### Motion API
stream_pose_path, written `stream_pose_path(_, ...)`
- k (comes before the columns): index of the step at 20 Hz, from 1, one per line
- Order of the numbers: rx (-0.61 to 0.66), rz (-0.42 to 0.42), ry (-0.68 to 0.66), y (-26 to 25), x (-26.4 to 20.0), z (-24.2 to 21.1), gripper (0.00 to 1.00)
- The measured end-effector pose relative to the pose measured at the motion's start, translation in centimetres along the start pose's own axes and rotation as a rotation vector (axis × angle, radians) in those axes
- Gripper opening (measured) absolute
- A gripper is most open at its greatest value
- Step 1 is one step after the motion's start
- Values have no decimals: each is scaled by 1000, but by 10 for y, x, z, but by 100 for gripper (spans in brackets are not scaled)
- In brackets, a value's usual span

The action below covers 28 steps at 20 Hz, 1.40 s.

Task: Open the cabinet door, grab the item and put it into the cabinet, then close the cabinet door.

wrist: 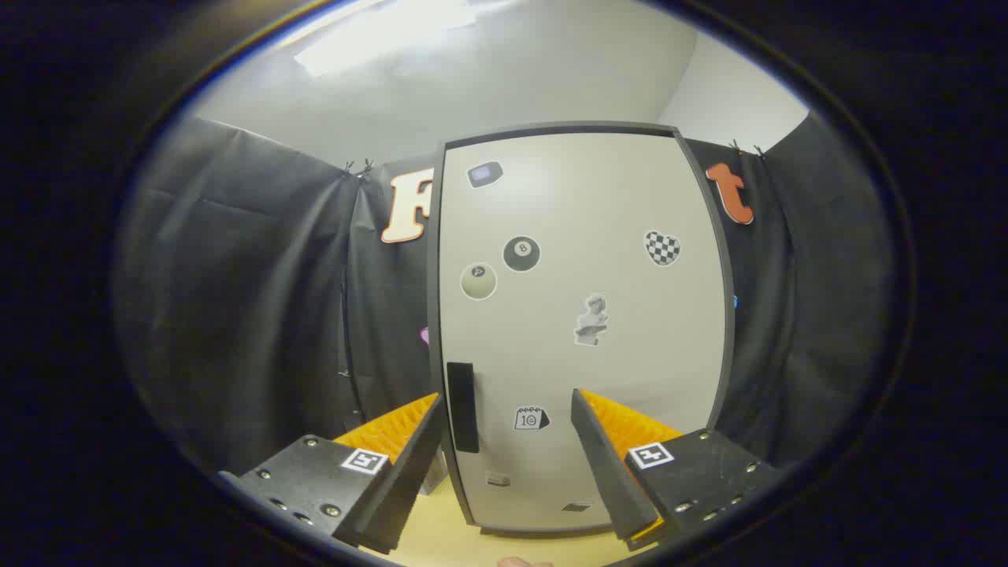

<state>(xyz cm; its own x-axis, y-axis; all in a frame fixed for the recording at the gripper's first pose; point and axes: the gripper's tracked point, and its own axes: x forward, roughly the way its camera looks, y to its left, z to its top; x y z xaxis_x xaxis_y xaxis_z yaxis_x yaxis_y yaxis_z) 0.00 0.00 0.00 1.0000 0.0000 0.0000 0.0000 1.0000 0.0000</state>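
A tall pale-grey cabinet [583,315] with a dark frame stands straight ahead, its door shut and dotted with several stickers. A black vertical handle [462,406] sits low on the door's left edge. My gripper [508,417] is open with nothing between its fingers. The left finger [409,465] lies just left of the handle and the right finger [602,457] is well to its right, so the handle falls in the gap. How far the fingers are from the door cannot be judged. The item is hidden.
The cabinet stands on a light wooden tabletop [441,535]. Black cloth walls [252,299] close in the booth on both sides and behind. A small pale object [435,480] sits at the cabinet's lower left corner, mostly hidden by the left finger.
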Motion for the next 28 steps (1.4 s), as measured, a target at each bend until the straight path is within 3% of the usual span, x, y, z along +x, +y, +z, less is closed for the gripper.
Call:
stream_pose_path(13,-104,14,61,26,26,-34,95)
stream_pose_path(28,-103,44,121,52,67,-63,95)
